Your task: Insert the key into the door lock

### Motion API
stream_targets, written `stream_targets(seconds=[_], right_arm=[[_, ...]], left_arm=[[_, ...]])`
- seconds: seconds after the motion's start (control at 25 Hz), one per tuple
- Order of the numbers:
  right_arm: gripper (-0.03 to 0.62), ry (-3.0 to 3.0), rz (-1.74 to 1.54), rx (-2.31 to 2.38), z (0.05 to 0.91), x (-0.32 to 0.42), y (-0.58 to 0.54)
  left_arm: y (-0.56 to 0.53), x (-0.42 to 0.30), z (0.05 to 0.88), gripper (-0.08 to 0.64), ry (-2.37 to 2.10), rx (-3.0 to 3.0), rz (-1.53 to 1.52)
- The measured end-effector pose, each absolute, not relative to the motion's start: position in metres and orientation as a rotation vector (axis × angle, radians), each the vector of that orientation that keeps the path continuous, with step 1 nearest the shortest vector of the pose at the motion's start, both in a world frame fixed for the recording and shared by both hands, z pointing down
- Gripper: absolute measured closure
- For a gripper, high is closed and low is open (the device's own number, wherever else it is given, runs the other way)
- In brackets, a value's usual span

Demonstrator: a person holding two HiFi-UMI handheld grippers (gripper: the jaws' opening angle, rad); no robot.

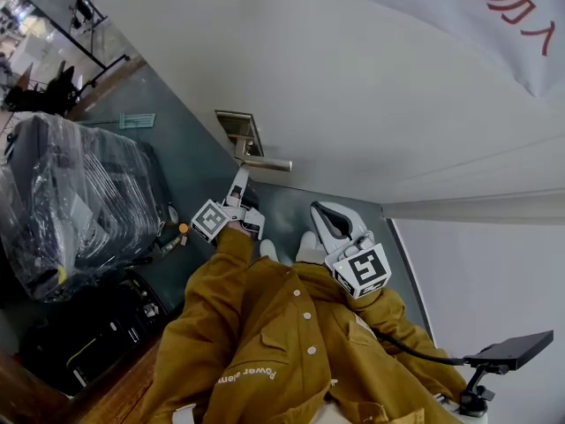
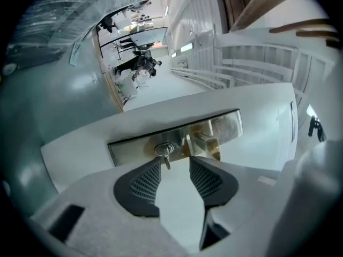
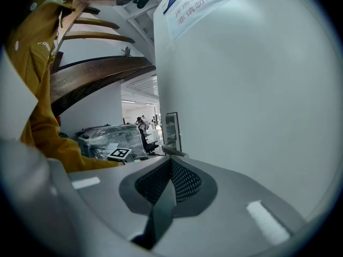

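A steel lock plate (image 2: 214,130) sits on the white door (image 2: 257,159), and a small silver key (image 2: 166,158) sticks out of its round cylinder (image 2: 164,148). My left gripper (image 2: 174,163) is open just in front of the key, and its dark pads do not touch it. In the head view the left gripper (image 1: 238,184) points at the lock plate (image 1: 237,129), just below the lever handle (image 1: 267,162). My right gripper (image 1: 330,221) hangs back beside the door with nothing in it. Its jaws (image 3: 170,165) are shut together.
A dark suitcase wrapped in plastic (image 1: 78,200) stands to the left of the door. A black tablet on a stand (image 1: 516,350) is at the lower right. A white sign with red characters (image 1: 516,11) hangs on the wall above.
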State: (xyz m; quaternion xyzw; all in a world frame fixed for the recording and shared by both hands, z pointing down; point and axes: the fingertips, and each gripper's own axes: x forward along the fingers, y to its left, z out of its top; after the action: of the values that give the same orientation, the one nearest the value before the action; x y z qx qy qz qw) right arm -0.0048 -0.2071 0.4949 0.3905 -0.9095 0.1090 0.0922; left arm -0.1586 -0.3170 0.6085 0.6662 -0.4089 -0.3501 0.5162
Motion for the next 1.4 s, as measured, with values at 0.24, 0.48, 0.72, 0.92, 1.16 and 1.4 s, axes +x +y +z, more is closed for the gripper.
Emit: stream_targets(seconds=[0.24, 0.48, 0.72, 0.92, 1.16, 1.4], right_arm=[[0.586, -2.72, 0.336, 1.138, 0.493, -0.013, -0.204], [0.586, -2.741, 0.317, 1.105, 0.486, -0.024, -0.203], [0.588, -2.709, 0.28, 1.097, 0.487, -0.03, -0.204], [0.588, -2.728, 0.295, 1.079, 0.483, -0.033, -0.202], [0.588, -2.73, 0.313, 1.102, 0.483, -0.031, -0.204], [0.588, -2.726, 0.313, 1.12, 0.484, -0.027, -0.206]], left_arm=[[-0.267, -0.167, 0.575, 0.44, -1.186, 1.832, -0.56], [-0.236, -0.153, 0.517, 0.515, -1.293, 2.097, -0.351], [-0.207, -0.124, 0.461, 0.558, -1.38, 2.366, -0.168], [-0.197, -0.114, 0.447, 0.558, -1.417, 2.381, -0.154], [-0.196, -0.102, 0.454, 0.56, -1.364, 2.373, -0.123], [-0.196, -0.094, 0.459, 0.56, -1.32, 2.368, -0.125]])
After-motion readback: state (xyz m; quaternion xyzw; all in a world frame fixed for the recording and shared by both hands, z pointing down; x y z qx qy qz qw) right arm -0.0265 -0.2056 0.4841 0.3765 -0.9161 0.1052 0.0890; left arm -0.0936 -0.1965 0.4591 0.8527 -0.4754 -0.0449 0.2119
